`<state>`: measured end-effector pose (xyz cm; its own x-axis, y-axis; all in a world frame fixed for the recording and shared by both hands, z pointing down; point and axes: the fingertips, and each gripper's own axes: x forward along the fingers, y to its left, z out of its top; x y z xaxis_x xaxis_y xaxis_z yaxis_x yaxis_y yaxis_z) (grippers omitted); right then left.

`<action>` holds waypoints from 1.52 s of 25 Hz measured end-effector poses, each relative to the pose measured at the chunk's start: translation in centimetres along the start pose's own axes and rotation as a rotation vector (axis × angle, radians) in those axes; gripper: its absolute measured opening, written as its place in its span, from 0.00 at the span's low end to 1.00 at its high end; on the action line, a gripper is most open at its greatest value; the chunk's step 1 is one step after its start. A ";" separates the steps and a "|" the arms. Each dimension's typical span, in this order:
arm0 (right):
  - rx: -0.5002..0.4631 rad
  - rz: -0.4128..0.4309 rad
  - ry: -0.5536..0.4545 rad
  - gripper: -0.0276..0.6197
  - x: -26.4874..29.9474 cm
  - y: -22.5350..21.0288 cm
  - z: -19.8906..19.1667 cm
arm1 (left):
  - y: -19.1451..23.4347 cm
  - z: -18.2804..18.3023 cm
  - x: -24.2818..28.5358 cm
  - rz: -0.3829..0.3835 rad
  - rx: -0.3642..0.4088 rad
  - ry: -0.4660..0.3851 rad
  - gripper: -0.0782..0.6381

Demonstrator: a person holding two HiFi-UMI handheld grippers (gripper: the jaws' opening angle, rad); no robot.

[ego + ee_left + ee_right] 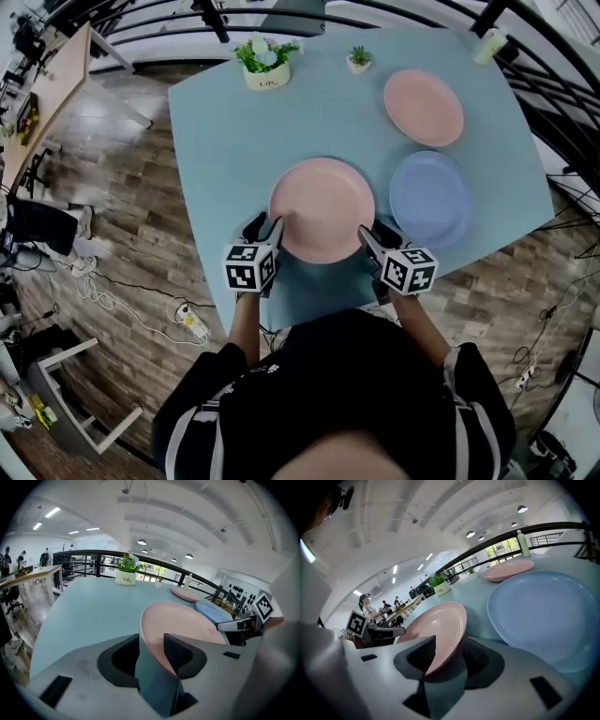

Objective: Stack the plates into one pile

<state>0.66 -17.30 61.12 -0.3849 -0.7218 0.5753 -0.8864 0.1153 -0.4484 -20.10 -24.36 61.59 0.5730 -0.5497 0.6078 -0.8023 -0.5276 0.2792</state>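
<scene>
Pink plate [322, 208] on worktop [234, 122], rim inside the parted jaws of left claw [266, 227] and right claw [373, 231], ungripped. Next, likely: clamp both, lift onto blue plate [429, 199]

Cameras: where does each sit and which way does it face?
Head view: on the person's head, steeply down onto the table; forearms, left gripper, right gripper show.
Left gripper view: on that gripper, across the near pink plate toward the right gripper; own jaws show.
Right gripper view: opposite way; own jaws, blue plate alongside.
All share the near pink plate.
</scene>
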 end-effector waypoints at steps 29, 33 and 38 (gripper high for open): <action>0.185 0.039 -0.091 0.29 -2.1 -0.8 1.0 | -2.6 0.2 -0.5 0.012 -0.062 -0.052 0.27; 0.182 0.061 -0.126 0.29 -3.5 -1.9 2.8 | -4.7 1.8 -0.7 0.029 -0.053 -0.089 0.27; 0.178 0.076 -0.167 0.29 -6.0 -4.1 4.5 | -8.0 3.5 0.1 0.032 -0.028 -0.109 0.27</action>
<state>7.79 -16.50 56.45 -0.3880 -0.8199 0.4210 -0.7915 0.0624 -0.6079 -13.05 -22.46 56.87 0.5607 -0.6339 0.5327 -0.8239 -0.4909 0.2830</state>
